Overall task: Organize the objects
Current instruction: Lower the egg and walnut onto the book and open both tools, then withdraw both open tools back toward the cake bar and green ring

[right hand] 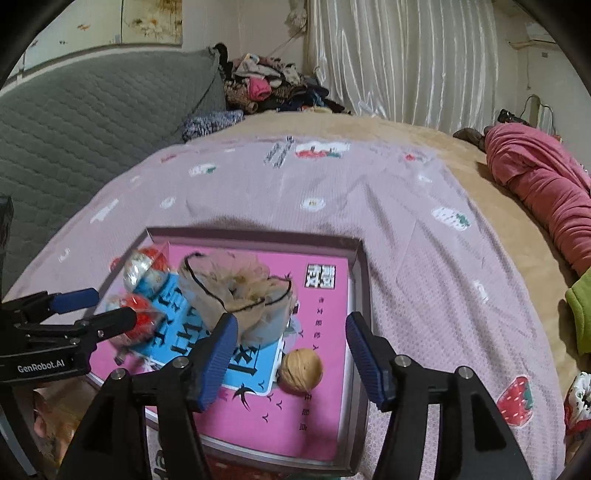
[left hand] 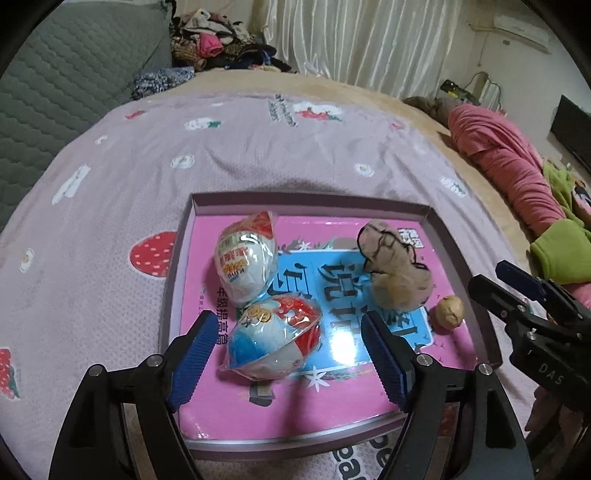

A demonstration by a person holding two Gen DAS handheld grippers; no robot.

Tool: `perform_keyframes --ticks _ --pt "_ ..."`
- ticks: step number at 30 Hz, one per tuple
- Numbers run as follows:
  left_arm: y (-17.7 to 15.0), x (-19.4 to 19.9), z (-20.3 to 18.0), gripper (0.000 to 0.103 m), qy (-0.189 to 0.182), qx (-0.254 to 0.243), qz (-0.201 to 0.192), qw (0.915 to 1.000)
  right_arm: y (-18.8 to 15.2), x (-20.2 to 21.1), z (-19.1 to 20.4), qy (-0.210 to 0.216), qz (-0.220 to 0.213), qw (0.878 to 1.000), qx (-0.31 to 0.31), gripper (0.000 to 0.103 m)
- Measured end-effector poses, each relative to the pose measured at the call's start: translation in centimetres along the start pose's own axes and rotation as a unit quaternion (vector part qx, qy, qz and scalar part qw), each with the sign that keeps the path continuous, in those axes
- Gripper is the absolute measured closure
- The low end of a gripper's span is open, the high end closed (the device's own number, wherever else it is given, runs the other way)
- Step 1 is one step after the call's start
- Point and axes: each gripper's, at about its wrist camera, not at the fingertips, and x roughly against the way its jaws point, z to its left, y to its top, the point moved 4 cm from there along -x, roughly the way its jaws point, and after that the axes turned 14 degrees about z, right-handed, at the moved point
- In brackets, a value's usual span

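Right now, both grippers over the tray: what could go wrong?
1. The walnut lies loose on the glossy book; a nudge from the right gripper may roll it.
2. The wrapped egg sits between the open left gripper pads; lifting could snag its film.
3. The tray rests on soft bedding and may tip.

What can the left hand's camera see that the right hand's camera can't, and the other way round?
Only the left camera shows a black screen at the far right edge. Only the right camera shows the wall picture above the grey headboard. Both show the shallow tray holding two wrapped toy eggs, a scrunchie and a walnut, with both tongs, left tongs and right tongs, open.
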Motion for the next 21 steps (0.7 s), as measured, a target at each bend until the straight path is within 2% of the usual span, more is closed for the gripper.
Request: perform_keyframes --ticks 7,10,12,13,16,21 --pt "-0.2 2.8 -0.7 0.021 -0.015 -0.012 -0.022 0.9996 0.5 2.6 0.6 -0.003 -0.035 0.999 -0.001 0.035" --pt "-0.3 4.5 -0.5 0.019 -0.01 -0.01 -0.043 0.999 0.7 4.1 1.0 -0.003 -0.056 0.998 -0.002 0.032" --pt "-0.5 5.7 -0.3 0.012 -0.008 -0.008 -0.056 0.9983 0.7 5.6 1.4 -0.001 -0.076 0.997 -0.003 0.029" --pt "-0.6 6.4 -0.2 0.012 -0.006 -0.006 -0.063 0.998 0.7 6.2 1.5 0.001 -0.083 0.997 -0.003 0.028" --pt "-1.3 8.4 -0.1 0.012 0.023 -0.002 -0.091 0.9956 0.4 8.4 2.5 0.004 -0.106 0.994 0.003 0.023" --pt "-2.4 11.0 0.1 0.012 0.012 -0.001 -0.109 0.994 -0.4 12.0 4.3 -0.008 -0.139 0.99 0.02 0.015"
